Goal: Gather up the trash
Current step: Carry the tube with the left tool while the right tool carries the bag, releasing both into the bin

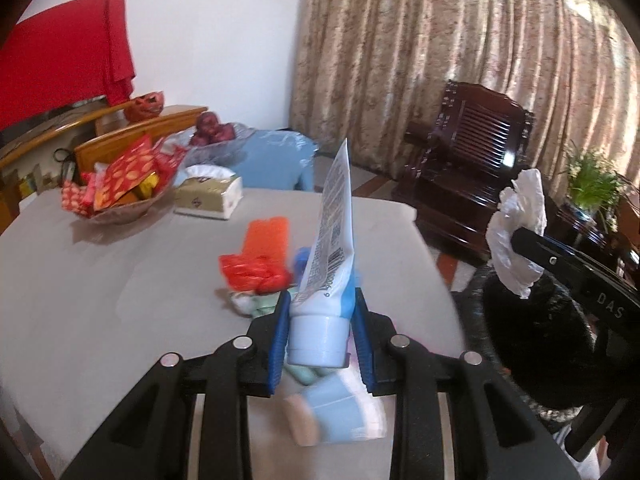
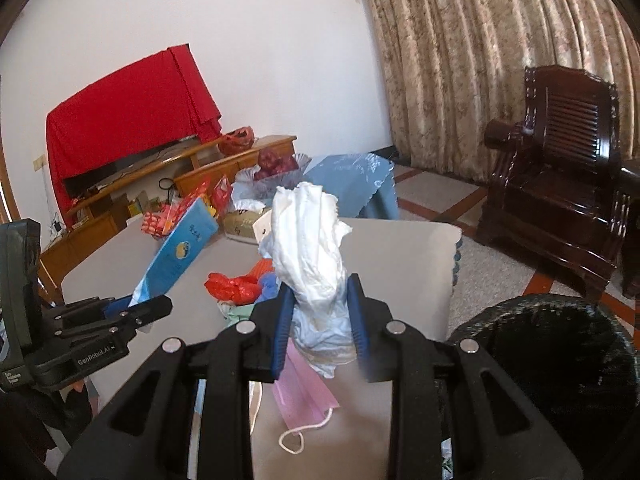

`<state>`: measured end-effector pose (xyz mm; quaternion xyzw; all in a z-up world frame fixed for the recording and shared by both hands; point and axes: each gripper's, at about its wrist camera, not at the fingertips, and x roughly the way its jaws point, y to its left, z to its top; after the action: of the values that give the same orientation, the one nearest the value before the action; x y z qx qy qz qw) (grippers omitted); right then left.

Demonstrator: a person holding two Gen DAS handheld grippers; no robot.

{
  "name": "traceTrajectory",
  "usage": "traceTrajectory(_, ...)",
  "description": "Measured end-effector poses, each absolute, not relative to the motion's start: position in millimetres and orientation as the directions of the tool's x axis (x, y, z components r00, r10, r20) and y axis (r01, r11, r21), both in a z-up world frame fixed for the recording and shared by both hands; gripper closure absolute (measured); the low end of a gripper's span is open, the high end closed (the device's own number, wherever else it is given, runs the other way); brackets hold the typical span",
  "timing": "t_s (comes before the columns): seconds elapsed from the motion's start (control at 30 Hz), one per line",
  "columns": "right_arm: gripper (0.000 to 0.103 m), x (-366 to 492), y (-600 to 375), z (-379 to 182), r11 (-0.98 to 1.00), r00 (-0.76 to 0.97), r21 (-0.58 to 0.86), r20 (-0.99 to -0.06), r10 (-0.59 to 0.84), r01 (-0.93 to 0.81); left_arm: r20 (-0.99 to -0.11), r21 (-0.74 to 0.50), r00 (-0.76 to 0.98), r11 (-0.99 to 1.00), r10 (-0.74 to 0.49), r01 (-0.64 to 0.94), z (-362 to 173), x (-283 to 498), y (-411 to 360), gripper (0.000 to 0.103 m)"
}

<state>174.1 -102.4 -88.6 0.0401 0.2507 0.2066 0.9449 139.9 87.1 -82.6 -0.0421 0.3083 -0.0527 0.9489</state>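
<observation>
My left gripper (image 1: 322,312) is shut on a white and blue tube (image 1: 330,256), cap toward the camera, held above the grey table (image 1: 100,300). It also shows in the right wrist view (image 2: 120,312) with the tube (image 2: 176,252). My right gripper (image 2: 320,304) is shut on a crumpled white tissue (image 2: 308,240), held above the table's right part beside a black bin (image 2: 560,360). The tissue also shows in the left wrist view (image 1: 516,232) above the bin (image 1: 536,340). A red wrapper (image 1: 252,272), an orange item (image 1: 268,236) and a pink face mask (image 2: 304,400) lie on the table.
A bowl of red snack packets (image 1: 116,188) and a tissue box (image 1: 208,196) stand at the table's far side. A blue paper cup (image 1: 340,412) lies below my left gripper. A dark wooden armchair (image 2: 560,184) and curtains (image 2: 480,60) stand to the right.
</observation>
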Motion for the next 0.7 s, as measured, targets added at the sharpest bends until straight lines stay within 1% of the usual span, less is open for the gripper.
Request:
traceTrajectory(0.13, 0.077, 162, -117, -82, 0.923, 0.81, 0.173, -0.442, 0.386, -0.345, -0.569, -0.113, 0.805, 0.985, -0.169, 0.127, -77, 137, 62, 0.073)
traceTrajectory(0.33, 0.077, 146, -164, -82, 0.951, 0.845, 0.171, -0.437, 0.308, -0.258, -0.56, -0.106, 0.789, 0.967, -0.251, 0.233, -74, 138, 13, 0.073)
traceTrajectory(0.53, 0.077, 128, -214, -91, 0.975, 0.87, 0.165, -0.449, 0.207, -0.147, -0.564, -0.106, 0.754, 0.935, -0.337, 0.338, -78, 142, -36, 0.073)
traceTrajectory(0.7, 0.077, 115, -255, -107, 0.987, 0.872, 0.155, -0.476, 0.118, -0.049, -0.579, -0.109, 0.703, 0.894, -0.412, 0.435, -85, 147, -83, 0.073)
